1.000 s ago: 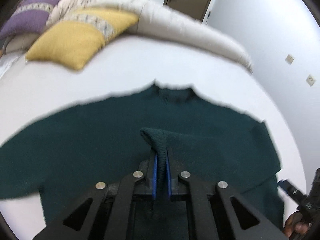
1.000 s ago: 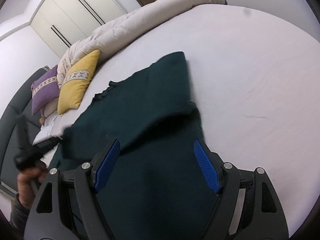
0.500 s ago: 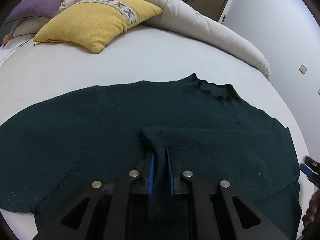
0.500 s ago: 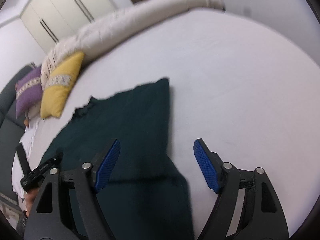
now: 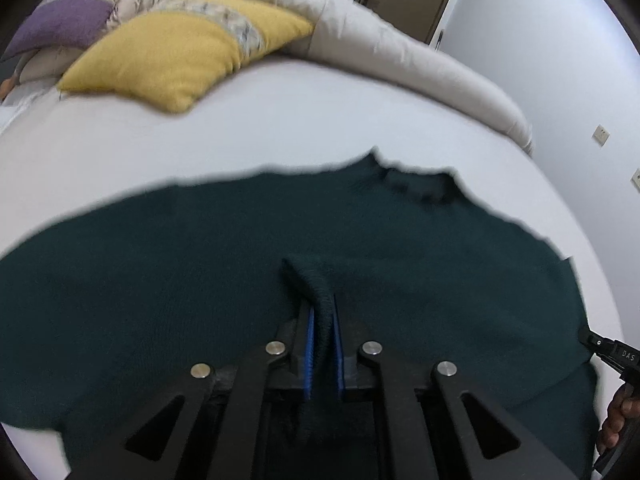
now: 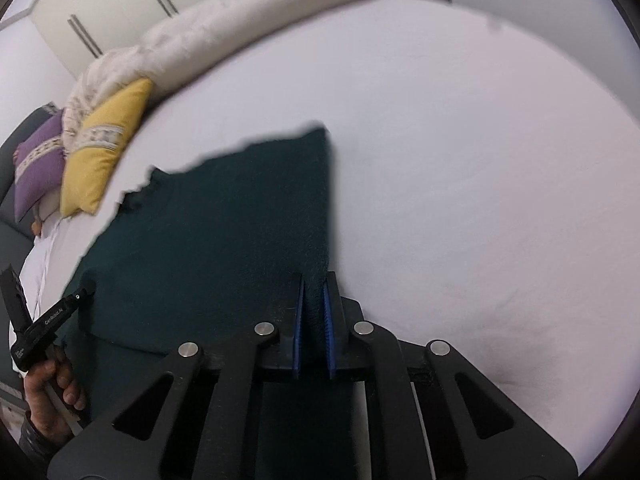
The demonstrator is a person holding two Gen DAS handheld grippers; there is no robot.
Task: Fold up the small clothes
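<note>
Both grippers, left [image 5: 322, 320] and right [image 6: 313, 300], pinched soft ridges of knitted dark-green sweater [image 5: 200, 272] between blue ribbed pads.

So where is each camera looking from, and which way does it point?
Left wrist: sits on the left gripper, looking along its jaws, shut on the green sweater, toward the yellow pillow; the person's other hand shows at the right edge.
Right wrist: sits on the right gripper, jaws shut on the sweater's edge, facing across the white bed; the left hand shows.
Both see: sweater, yellow pillow, purple pillow, rolled duvet.
</note>
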